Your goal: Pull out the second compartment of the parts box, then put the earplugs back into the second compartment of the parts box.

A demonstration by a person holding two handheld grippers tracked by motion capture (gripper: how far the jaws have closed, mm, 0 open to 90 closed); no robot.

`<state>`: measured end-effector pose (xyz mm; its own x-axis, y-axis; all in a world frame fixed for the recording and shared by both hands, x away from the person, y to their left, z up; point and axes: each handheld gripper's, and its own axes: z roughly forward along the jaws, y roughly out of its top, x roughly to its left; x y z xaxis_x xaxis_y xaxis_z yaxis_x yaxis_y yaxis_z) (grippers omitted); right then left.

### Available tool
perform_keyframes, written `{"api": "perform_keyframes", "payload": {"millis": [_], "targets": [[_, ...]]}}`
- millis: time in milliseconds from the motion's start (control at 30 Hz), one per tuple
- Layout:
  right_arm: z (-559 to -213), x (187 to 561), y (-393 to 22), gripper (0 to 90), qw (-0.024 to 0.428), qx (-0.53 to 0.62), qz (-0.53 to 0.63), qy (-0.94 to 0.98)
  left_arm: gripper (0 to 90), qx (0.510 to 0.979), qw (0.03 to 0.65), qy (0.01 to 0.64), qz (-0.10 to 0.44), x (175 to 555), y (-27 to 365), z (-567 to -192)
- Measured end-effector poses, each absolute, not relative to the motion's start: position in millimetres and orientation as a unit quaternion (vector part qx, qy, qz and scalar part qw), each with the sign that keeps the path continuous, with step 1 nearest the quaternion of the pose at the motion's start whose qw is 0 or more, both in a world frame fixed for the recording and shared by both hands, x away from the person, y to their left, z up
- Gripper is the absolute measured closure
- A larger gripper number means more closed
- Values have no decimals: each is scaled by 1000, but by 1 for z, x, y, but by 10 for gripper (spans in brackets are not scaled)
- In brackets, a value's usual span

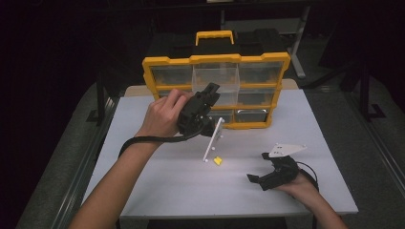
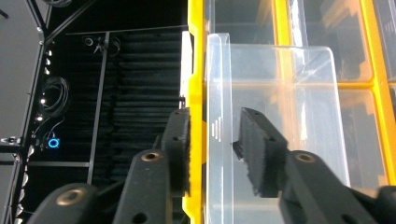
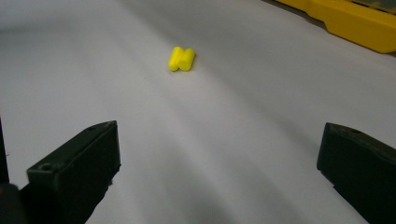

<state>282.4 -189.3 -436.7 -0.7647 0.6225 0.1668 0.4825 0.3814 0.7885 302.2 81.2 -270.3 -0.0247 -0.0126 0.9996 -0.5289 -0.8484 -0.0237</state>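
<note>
A yellow organizer case [image 1: 167, 61] stands upright at the back of the white table [image 1: 157, 186]. One clear drawer [image 1: 215, 76] sticks out of its top row. My left gripper [image 1: 210, 90] is raised at that drawer. In the left gripper view my left gripper [image 2: 212, 140] straddles the side wall of the clear drawer [image 2: 280, 93] and the yellow frame [image 2: 196, 70], with the pads slightly off them. A small yellow piece [image 1: 218, 161] lies on the table. My right gripper [image 1: 257, 167] rests low and wide open, pointing at the yellow piece [image 3: 181, 59] from some distance.
A white plate [image 1: 213, 140] hangs edge-on below the left gripper, and a grey plate [image 1: 285, 150] sits on the right one. The organizer's yellow base [image 3: 355, 23] shows at the top right of the right gripper view. Dark floor and stands surround the table.
</note>
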Motion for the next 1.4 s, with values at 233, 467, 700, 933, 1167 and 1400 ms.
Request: {"api": "perform_keyframes", "payload": {"millis": [233, 467, 700, 933, 1167, 1400], "targets": [[-437, 283, -189, 0, 78, 334, 444, 827, 490, 677, 187, -197, 684, 298, 86, -275], [-437, 283, -189, 0, 78, 334, 444, 828, 407, 681, 187, -195, 680, 292, 93, -282], [-437, 282, -189, 0, 77, 335, 444, 827, 383, 685, 186, -191, 678, 286, 102, -293], [-437, 282, -188, 0, 78, 335, 444, 827, 370, 691, 183, -183, 675, 282, 110, -305], [-437, 282, -189, 0, 78, 336, 444, 827, 356, 698, 182, -176, 670, 280, 115, -317], [-437, 283, -188, 0, 79, 334, 445, 827, 328, 707, 181, -169, 662, 279, 121, -331]]}}
